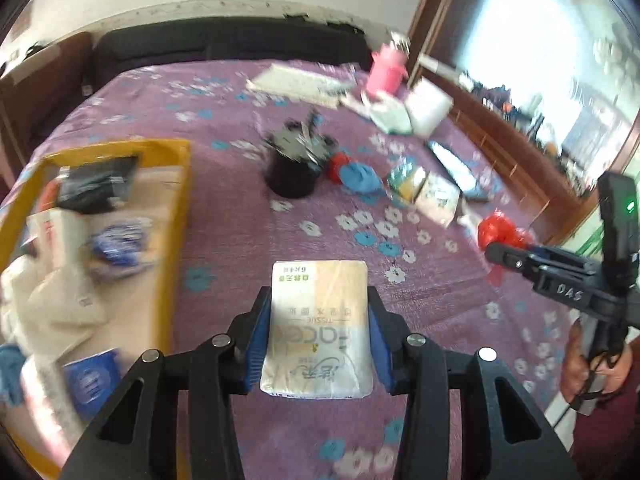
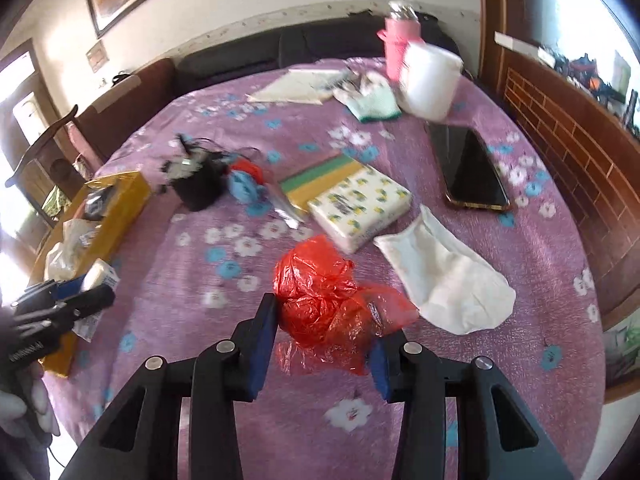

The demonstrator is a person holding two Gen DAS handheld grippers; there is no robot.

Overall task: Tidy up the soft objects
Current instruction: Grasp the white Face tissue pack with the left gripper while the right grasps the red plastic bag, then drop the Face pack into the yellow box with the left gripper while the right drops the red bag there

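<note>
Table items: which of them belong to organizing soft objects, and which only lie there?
Job: tissue pack in left jaws, red bag, white sock, patterned tissues, yellow box.
Lying about: phone, black cup, pink bottle.

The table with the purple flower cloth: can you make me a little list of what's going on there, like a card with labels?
left gripper: shut on a tissue pack
right gripper: open, around a red plastic bag
box: yellow, at the left, already holds soft things
white sock: flat on the cloth, right of the red bag
phone: dark, lying far right
black cup: near the middle
</note>
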